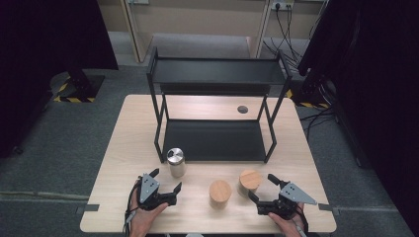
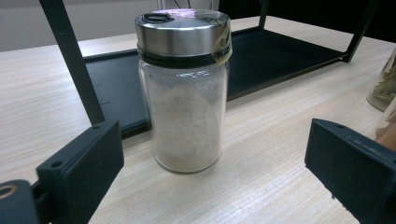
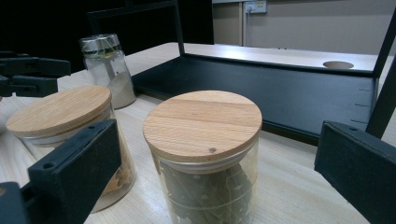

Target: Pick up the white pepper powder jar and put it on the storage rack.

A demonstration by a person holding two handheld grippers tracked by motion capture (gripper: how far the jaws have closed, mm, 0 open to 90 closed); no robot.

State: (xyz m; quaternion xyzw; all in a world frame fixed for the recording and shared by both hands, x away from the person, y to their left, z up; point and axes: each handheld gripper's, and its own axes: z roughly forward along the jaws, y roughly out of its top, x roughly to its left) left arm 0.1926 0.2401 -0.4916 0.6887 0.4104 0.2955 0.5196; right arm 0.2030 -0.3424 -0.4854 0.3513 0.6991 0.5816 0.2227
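The glass shaker jar with a steel lid and white powder (image 2: 184,93) is standing upright on the pale wooden table (image 1: 118,148), just in front of the black metal two-tier rack (image 1: 212,140); I am lining up my left gripper (image 1: 165,178) on it, jaws apart, nothing held; I should be closing on the glass body below the lid, level and centred. My right gripper (image 1: 260,186) is likewise gaping before the wooden-lidded glass jar of leaves (image 3: 205,154); its wooden-lidded neighbour (image 3: 60,121) is standing just beside.

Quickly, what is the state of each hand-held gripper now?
Left hand-held gripper: open, holding nothing.
Right hand-held gripper: open, holding nothing.
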